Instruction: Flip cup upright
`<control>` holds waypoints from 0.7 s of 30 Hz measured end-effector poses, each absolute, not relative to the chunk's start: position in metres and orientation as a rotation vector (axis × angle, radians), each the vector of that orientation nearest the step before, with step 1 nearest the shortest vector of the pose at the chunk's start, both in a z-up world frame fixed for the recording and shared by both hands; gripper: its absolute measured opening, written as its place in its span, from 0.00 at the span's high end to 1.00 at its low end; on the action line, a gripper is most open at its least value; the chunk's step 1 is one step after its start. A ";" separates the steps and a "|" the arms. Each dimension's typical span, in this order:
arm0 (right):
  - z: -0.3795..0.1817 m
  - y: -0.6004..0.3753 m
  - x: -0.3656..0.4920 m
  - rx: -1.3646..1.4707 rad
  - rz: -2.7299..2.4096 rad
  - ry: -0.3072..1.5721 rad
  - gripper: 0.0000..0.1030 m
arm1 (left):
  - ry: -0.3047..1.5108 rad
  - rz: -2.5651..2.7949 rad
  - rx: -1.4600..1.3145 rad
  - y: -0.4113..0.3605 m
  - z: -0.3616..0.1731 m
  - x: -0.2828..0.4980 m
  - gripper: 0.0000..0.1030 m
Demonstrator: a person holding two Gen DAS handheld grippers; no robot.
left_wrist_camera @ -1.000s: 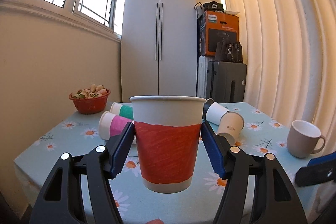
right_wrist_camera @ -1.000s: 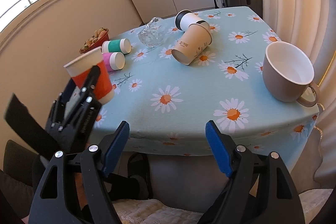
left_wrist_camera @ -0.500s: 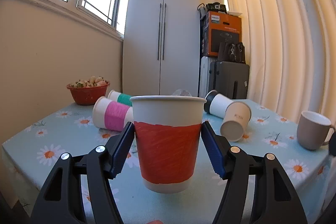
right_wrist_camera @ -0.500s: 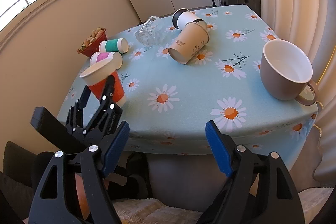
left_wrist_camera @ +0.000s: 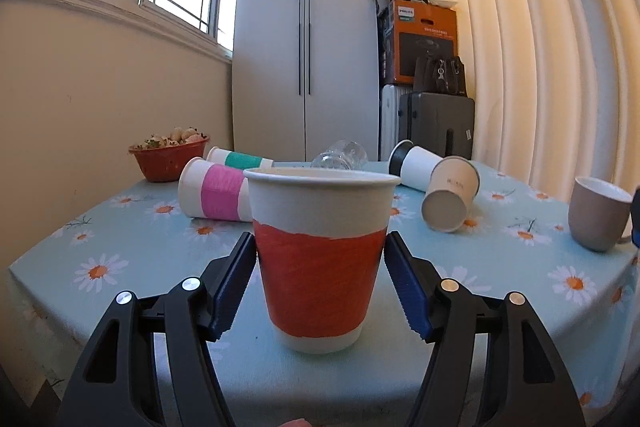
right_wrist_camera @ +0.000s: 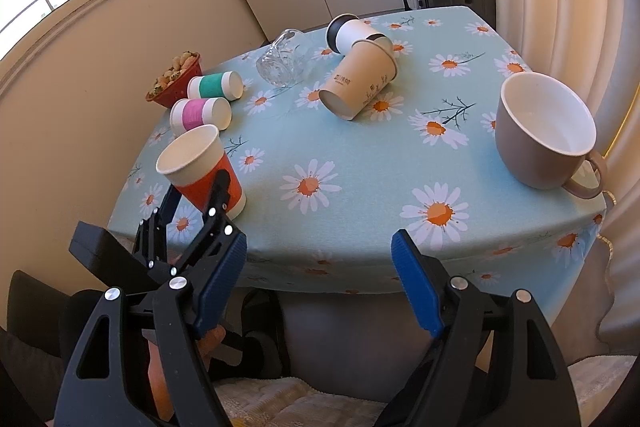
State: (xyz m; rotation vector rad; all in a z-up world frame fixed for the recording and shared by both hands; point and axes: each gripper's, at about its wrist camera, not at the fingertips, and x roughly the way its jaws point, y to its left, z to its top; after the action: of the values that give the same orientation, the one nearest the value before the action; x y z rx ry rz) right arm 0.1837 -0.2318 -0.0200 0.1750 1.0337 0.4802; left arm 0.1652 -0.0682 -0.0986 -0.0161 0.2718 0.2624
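Observation:
A paper cup with a red band (left_wrist_camera: pixel 320 259) stands upright, mouth up, on the daisy tablecloth (left_wrist_camera: pixel 500 267) near its front left corner. My left gripper (left_wrist_camera: pixel 320 283) is shut on it, one blue pad on each side of the red band. The right wrist view shows the same cup (right_wrist_camera: pixel 200 171) with its base on the cloth and the left gripper (right_wrist_camera: pixel 196 195) around it. My right gripper (right_wrist_camera: pixel 318 287) is open and empty, below the table's front edge.
Pink-banded (right_wrist_camera: pixel 200 113), green-banded (right_wrist_camera: pixel 216 85), beige (right_wrist_camera: pixel 358 79) and black-and-white (right_wrist_camera: pixel 352 31) paper cups lie on their sides. A glass (right_wrist_camera: pixel 282 59) lies tipped. A red bowl (right_wrist_camera: pixel 174 79) sits far left. A grey mug (right_wrist_camera: pixel 544 131) stands upright right.
My left gripper has lowered the upright red-banded cup from above the table edge down onto the cloth. The right gripper has barely moved.

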 end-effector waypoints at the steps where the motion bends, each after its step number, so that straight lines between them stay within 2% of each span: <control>1: -0.020 -0.232 0.184 0.175 0.481 1.034 0.28 | 0.277 0.263 -0.016 -0.068 -0.099 0.165 0.37; 8: -0.020 -0.231 0.183 0.176 0.484 1.034 0.28 | 0.306 0.262 -0.010 -0.069 -0.104 0.169 0.37; 10: -0.020 -0.231 0.183 0.177 0.484 1.033 0.28 | 0.312 0.261 -0.020 -0.068 -0.105 0.169 0.28; 16: -0.019 -0.231 0.183 0.182 0.483 1.030 0.28 | 0.310 0.263 -0.038 -0.065 -0.103 0.168 0.22; 19: -0.018 -0.234 0.183 0.200 0.488 1.022 0.28 | 0.314 0.258 -0.047 -0.063 -0.100 0.165 0.14; 21: -0.017 -0.235 0.183 0.213 0.492 1.013 0.27 | 0.318 0.245 -0.052 -0.063 -0.096 0.162 0.14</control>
State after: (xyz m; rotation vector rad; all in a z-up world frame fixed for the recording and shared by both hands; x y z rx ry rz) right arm 0.1829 -0.2351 -0.0165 0.2125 1.0132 0.4923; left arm 0.1617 -0.0631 -0.0959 -0.0517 0.3178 0.2451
